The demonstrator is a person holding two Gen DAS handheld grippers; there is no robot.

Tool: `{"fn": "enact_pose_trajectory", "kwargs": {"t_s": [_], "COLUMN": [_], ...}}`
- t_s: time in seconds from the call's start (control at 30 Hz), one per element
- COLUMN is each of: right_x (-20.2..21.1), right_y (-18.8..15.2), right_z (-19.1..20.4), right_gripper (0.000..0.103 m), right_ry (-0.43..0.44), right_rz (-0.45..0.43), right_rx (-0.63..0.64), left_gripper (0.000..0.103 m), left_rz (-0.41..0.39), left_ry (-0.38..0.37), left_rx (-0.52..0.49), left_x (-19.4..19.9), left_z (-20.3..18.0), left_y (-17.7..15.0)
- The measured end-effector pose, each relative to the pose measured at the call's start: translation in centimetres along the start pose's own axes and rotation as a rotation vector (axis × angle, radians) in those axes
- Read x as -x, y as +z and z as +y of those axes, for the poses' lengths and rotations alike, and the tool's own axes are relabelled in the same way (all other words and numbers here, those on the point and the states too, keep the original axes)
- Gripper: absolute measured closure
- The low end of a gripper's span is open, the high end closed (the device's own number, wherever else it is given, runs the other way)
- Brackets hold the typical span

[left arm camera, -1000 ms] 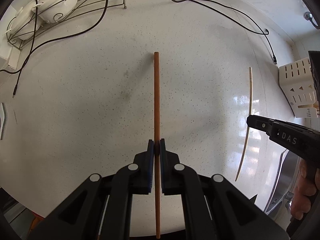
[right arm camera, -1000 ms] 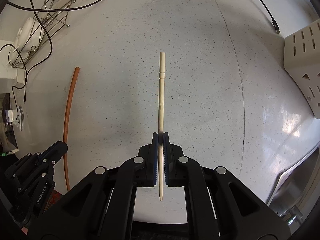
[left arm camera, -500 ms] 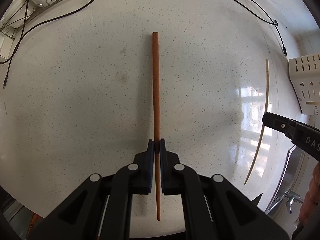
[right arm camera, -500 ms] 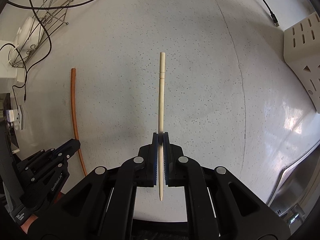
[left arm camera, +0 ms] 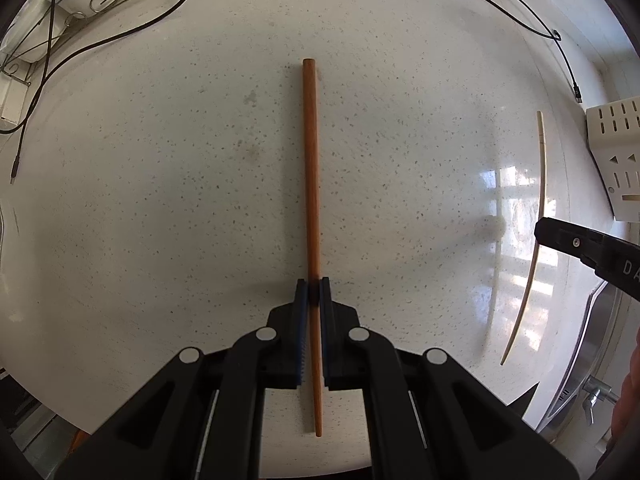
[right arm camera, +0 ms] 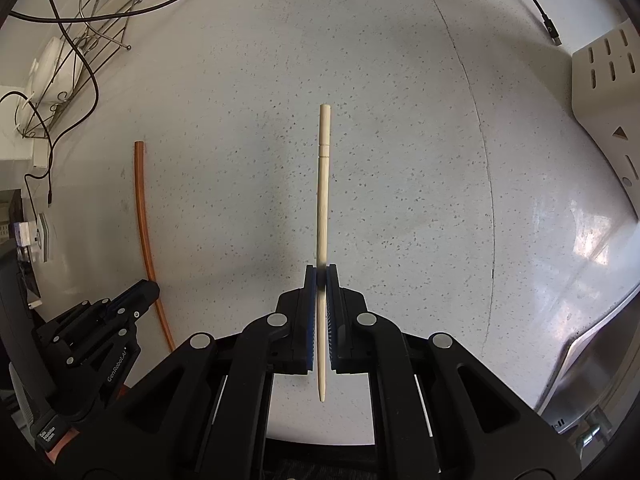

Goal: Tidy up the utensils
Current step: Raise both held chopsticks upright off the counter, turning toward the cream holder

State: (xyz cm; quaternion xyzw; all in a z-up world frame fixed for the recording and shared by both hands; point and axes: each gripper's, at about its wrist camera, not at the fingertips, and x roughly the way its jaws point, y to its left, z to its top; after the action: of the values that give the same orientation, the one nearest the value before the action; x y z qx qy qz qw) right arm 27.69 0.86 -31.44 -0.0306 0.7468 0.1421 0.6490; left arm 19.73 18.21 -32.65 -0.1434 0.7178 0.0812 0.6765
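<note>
Left gripper (left arm camera: pixel 314 292) clamping brown chopstick (left arm camera: pixel 311 184), right gripper (right arm camera: pixel 321 280) clamping pale chopstick (right arm camera: pixel 322 184)

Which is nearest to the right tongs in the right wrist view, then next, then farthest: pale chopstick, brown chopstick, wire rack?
1. Pale chopstick: clamped in the right tongs, centre.
2. Brown chopstick: to the left, held by the left tongs.
3. Wire rack: far upper left, among cables.

The white speckled stone countertop (left arm camera: pixel 400 140) looks polished and glossy, mirroring window light. The reddish-brown wooden chopstick (left arm camera: pixel 311 184) has a smooth satin finish; the pale bare-wood chopstick (right arm camera: pixel 322 208) looks matt. The cream slotted plastic holder (right arm camera: pixel 604 92) is matt, and the steel sink rim (right arm camera: pixel 592 344) shines.
</note>
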Motion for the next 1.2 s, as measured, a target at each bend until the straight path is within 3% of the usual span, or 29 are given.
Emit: {"fn": "enact_pose_trajectory", "kwargs": {"t_s": [0.07, 0.27, 0.8, 1.2], "right_x": [0.0, -0.1, 0.3, 0.5], "right_y": [0.0, -0.1, 0.1, 0.0], "right_z": [-0.3, -0.8, -1.8, -2.7], "right_gripper": [0.098, 0.098, 0.098, 0.098], "right_ry": [0.001, 0.009, 0.018, 0.02], "right_rz": [0.002, 0.004, -0.005, -0.004], "right_rx": [0.001, -0.006, -0.017, -0.022], "left_gripper": [0.097, 0.076, 0.076, 0.076], "left_rz": [0.002, -0.022, -0.022, -0.015], "left_ry": [0.002, 0.039, 0.045, 0.075], "left_rx": [0.001, -0.007, 0.009, -0.012], "left_x": [0.1, 0.8, 0.9, 0.9], "left_z": [-0.2, -0.8, -1.3, -2.3], "left_y": [0.1, -0.2, 3.8, 3.0]}}
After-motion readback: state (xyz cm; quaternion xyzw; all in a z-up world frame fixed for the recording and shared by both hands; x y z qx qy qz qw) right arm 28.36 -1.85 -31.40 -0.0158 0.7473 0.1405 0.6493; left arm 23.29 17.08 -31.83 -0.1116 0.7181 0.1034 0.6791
